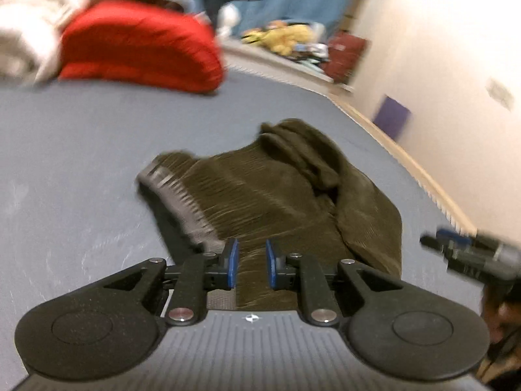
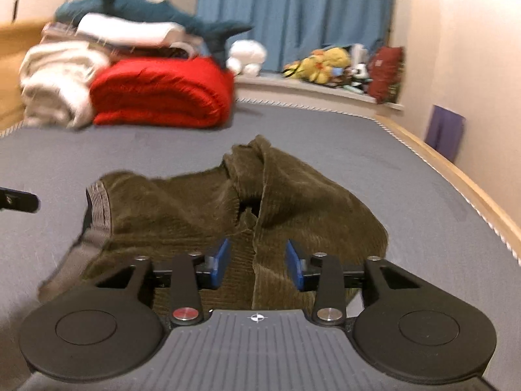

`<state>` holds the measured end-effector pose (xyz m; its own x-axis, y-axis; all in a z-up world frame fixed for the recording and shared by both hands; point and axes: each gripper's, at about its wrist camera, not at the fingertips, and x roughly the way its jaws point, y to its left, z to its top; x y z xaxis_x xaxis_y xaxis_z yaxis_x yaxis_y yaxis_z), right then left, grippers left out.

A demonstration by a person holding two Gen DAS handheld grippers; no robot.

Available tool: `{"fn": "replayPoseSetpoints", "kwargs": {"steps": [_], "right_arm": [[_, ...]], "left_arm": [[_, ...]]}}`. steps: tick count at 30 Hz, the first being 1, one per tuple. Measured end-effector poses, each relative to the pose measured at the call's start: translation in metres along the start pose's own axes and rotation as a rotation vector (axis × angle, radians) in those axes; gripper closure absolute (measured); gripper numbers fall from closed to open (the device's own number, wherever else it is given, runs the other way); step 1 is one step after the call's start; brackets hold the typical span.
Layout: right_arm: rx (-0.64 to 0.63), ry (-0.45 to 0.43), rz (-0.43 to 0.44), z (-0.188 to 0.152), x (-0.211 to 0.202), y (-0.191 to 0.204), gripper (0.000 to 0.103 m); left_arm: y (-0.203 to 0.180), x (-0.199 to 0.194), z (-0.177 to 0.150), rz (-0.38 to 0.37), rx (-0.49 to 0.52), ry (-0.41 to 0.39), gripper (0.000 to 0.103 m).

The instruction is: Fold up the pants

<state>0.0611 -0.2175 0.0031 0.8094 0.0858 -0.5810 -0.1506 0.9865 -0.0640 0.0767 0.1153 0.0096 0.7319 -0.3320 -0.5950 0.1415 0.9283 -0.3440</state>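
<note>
Olive corduroy pants (image 1: 276, 189) lie crumpled on the grey bed (image 1: 81, 163), with a grey waistband (image 1: 182, 195) turned out at the left. My left gripper (image 1: 251, 265) is shut on the near edge of the pants, and a strip of fabric fills the narrow gap between its blue pads. In the right wrist view, the pants (image 2: 309, 205) show a folded edge running toward me. My right gripper (image 2: 257, 262) stands half open over that edge, its pads clear of the cloth on both sides. Each gripper shows at the edge of the other's view: the right gripper (image 1: 456, 247), the left gripper (image 2: 16, 199).
A folded red blanket (image 2: 162, 94) and white bedding (image 2: 58, 81) are stacked at the far left of the bed. Stuffed toys (image 2: 319, 62) sit on a sill under a blue curtain (image 2: 293, 9). A wall (image 2: 472, 49) and the wooden bed rim (image 2: 456, 176) run along the right.
</note>
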Motion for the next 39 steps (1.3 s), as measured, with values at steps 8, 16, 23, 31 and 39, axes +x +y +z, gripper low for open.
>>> {"fn": "replayPoseSetpoints", "kwargs": {"steps": [8,16,23,31,39], "right_arm": [[-0.014,0.132,0.014,-0.028,0.074,-0.006,0.036],[-0.122,0.234,-0.068,-0.04,0.11,0.006,0.033],[-0.065,0.273,-0.108,-0.043,0.116,-0.02,0.081],[-0.02,0.119,-0.002,-0.023,0.055,-0.019,0.095],[-0.155,0.096,0.453,-0.039,-0.015,0.072,0.095]], "left_arm": [[0.05,0.074,-0.005,-0.006,-0.185,0.204,0.054],[0.058,0.132,-0.019,0.045,-0.22,0.261,0.033],[0.022,0.139,-0.03,0.114,0.032,0.22,0.059],[0.049,0.056,-0.002,0.068,-0.012,0.034,0.08],[0.15,-0.061,0.003,0.304,-0.167,-0.058,0.081]]}}
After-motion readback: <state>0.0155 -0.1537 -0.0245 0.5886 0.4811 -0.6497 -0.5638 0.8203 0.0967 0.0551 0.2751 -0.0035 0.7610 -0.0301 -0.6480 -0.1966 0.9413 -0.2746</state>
